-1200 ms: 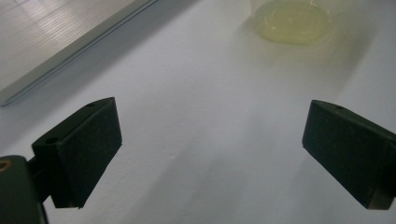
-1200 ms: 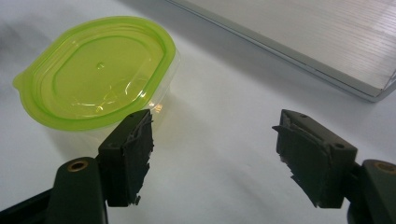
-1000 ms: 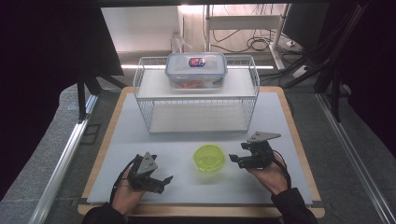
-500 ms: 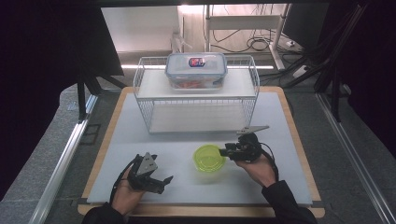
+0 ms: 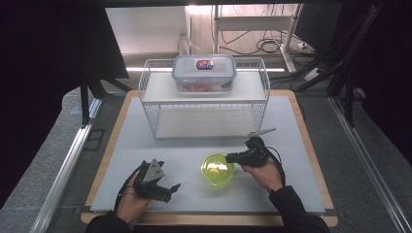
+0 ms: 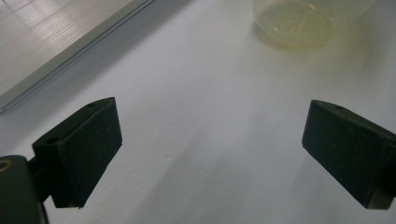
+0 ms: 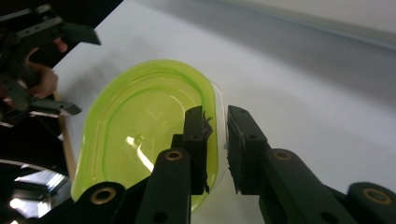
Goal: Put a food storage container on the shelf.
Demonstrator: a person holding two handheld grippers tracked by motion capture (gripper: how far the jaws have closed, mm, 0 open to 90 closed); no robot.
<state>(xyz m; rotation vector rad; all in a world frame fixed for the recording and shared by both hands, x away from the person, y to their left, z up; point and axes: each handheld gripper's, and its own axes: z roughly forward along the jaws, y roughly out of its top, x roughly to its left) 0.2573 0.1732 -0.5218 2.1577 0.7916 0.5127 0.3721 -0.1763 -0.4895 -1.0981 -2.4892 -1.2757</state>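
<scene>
Under everything is the big white table mat (image 5: 145,145) on its wooden board, and at its far side I've got the wire rack (image 5: 204,99), with a clear lidded food container (image 5: 204,73) sitting on the rack's top shelf, red bits showing through its wall. Nearer to me, right of centre on the mat, sits the lime-green bowl (image 5: 217,168), upright, and it's what I'm working on. My right gripper (image 5: 232,158) is reaching in from the bowl's right side, and its jaws have just been closing: in the right gripper view the bowl (image 7: 140,135) has its rim running between them, one jaw inside the bowl, the other outside. The right gripper (image 7: 215,140) stands narrow there, with a slim gap left between the pads; I can't quite say the pads are pressing on the rim. Over on the other side, my left gripper (image 5: 165,187) sits low over the mat near its front edge, well apart from the bowl. In the left gripper view its jaws stand wide with bare white mat between them, left gripper (image 6: 210,154) holding nothing, and the bowl (image 6: 299,23) shows pale at the top.
</scene>
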